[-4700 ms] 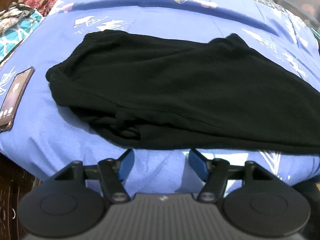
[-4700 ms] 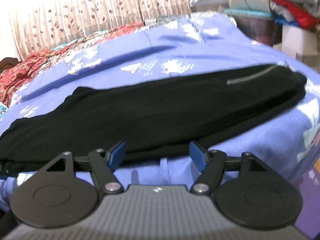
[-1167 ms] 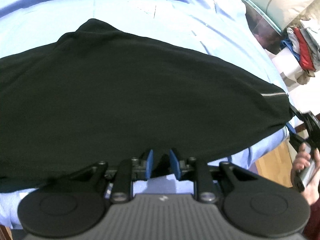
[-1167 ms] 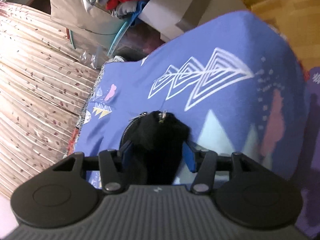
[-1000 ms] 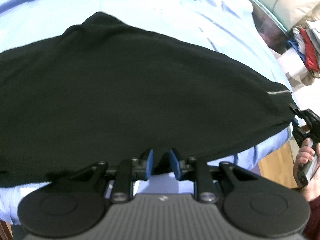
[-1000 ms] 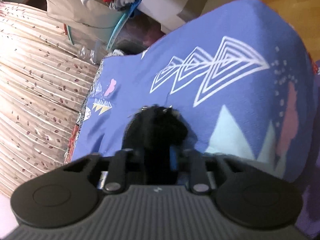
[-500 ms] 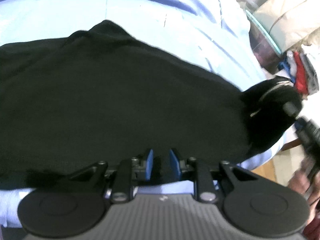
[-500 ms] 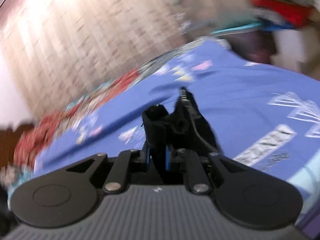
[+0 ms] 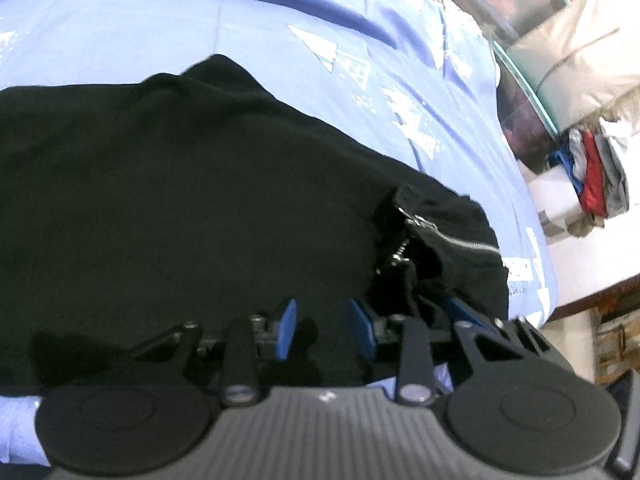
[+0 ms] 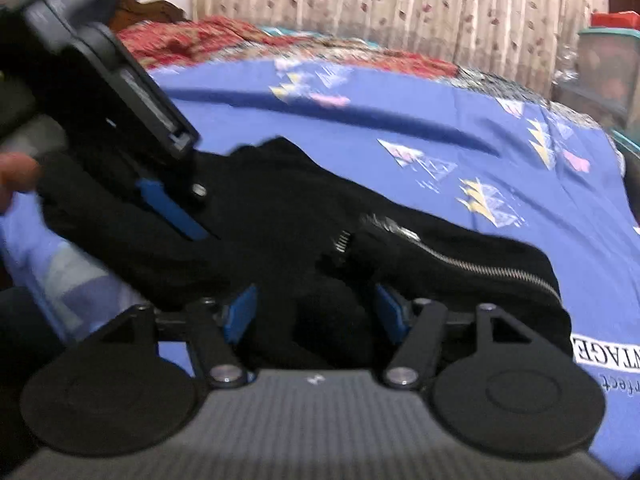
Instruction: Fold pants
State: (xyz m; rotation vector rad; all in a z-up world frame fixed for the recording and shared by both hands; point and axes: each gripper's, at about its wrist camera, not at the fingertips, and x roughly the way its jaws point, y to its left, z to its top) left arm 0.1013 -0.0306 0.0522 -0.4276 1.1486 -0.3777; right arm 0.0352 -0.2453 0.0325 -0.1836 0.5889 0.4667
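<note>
the pants lie on the blue bedspread, long axis crosswise, zippered end folded over beside both tools. the right gripper is opening wide, cloth loose between the jaws; the left gripper is opening, narrow, pads clear of the cloth.

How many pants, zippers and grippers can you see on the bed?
Pants: 1
Zippers: 1
Grippers: 2, left gripper and right gripper
Total: 4
</note>
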